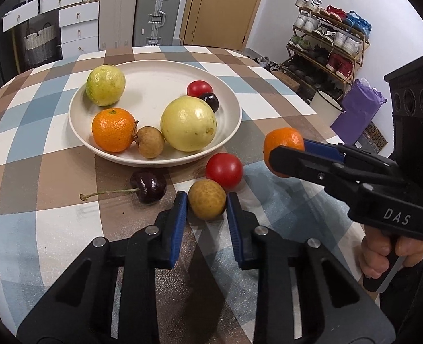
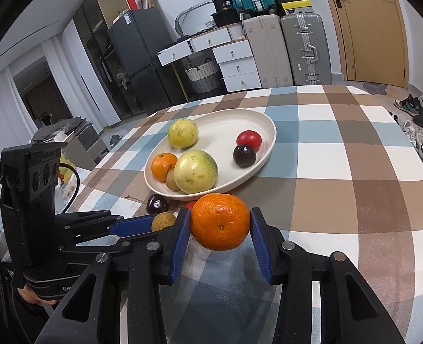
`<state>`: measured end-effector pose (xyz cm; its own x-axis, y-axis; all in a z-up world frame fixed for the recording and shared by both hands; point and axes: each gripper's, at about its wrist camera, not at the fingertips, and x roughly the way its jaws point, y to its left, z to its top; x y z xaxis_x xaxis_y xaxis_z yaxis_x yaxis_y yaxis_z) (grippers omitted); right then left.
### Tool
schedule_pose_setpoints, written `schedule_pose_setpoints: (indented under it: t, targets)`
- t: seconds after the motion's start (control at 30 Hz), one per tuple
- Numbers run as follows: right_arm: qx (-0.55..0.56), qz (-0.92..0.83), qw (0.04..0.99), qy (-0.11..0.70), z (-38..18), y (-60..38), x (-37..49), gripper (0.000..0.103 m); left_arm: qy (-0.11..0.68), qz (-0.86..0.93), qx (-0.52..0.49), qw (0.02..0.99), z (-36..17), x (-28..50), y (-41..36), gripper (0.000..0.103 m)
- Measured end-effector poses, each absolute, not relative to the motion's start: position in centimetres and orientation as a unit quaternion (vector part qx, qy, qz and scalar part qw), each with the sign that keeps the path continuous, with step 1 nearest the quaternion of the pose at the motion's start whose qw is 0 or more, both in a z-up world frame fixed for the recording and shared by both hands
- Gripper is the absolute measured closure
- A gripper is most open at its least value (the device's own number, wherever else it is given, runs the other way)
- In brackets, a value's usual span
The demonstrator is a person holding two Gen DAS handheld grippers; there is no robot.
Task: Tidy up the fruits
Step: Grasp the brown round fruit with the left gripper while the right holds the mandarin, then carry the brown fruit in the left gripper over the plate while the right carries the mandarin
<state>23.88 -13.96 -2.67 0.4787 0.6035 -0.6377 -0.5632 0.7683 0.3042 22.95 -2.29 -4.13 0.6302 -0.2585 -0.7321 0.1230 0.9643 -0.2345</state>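
Observation:
My left gripper (image 1: 207, 204) is low over the checked tablecloth, its blue pads pressed on both sides of a brown longan (image 1: 207, 199) that rests on the cloth. My right gripper (image 2: 220, 229) is shut on a tangerine (image 2: 220, 225) and holds it above the table, just right of the white plate (image 1: 228, 109). The plate holds two yellow-green guavas (image 1: 188, 123), a tangerine (image 1: 113, 129), a longan (image 1: 150, 142), a red tomato (image 1: 199, 88) and a dark cherry (image 1: 210, 101). A stemmed cherry (image 1: 148, 187) and a red tomato (image 1: 224, 170) lie on the cloth in front of the plate.
The round table's edge (image 1: 311, 91) curves behind and to the right of the plate. A shoe rack (image 1: 326, 43), a white bucket (image 1: 324, 103) and purple paper (image 1: 357, 111) stand on the floor at right. Suitcases (image 1: 159, 11) and white drawers (image 1: 79, 25) line the far wall.

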Motion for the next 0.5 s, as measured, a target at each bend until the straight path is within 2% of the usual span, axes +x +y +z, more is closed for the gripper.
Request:
schedule_pose_setpoints:
  t: [0.5]
  targets:
    - [0.028,0.340,0.866,0.364,-2.2,-14.1,23.7,0.061,0.357,-0.099,-0.076,0.926,-0.9,21.0,-1.1,0.078]
